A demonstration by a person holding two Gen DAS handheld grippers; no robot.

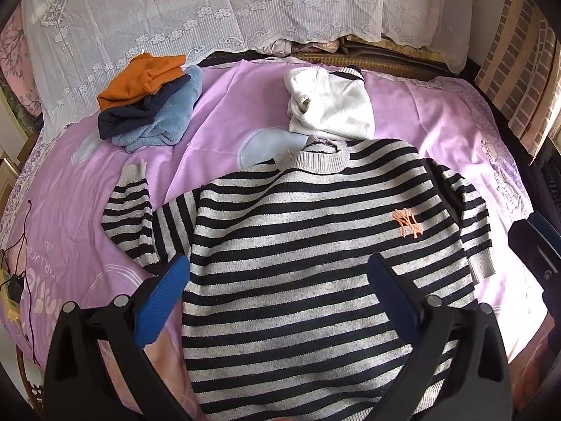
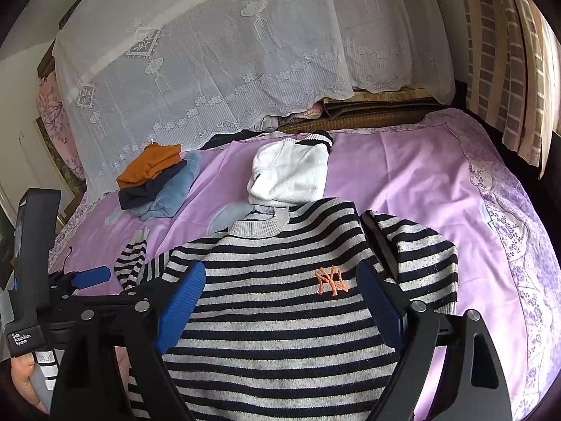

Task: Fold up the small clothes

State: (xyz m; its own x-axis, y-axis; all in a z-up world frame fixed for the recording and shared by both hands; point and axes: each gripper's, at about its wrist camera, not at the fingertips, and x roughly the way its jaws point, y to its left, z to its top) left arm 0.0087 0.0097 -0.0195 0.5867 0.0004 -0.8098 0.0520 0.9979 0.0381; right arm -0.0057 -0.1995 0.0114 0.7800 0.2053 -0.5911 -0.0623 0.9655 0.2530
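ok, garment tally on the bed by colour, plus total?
Striped black and grey: 1, the sweater spread flat.
White: 1, the knit top behind its collar.
Orange: 1, top of the pile.
Navy: 1, middle of the pile.
Light blue: 1, bottom of the pile.
Total: 5

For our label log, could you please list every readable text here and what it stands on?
"NY": orange embroidered logo on the black-and-grey striped knit sweater.
"Data Acquisition System": white label on the left hand-held gripper.
Pale print on the lilac bedsheet: unreadable.
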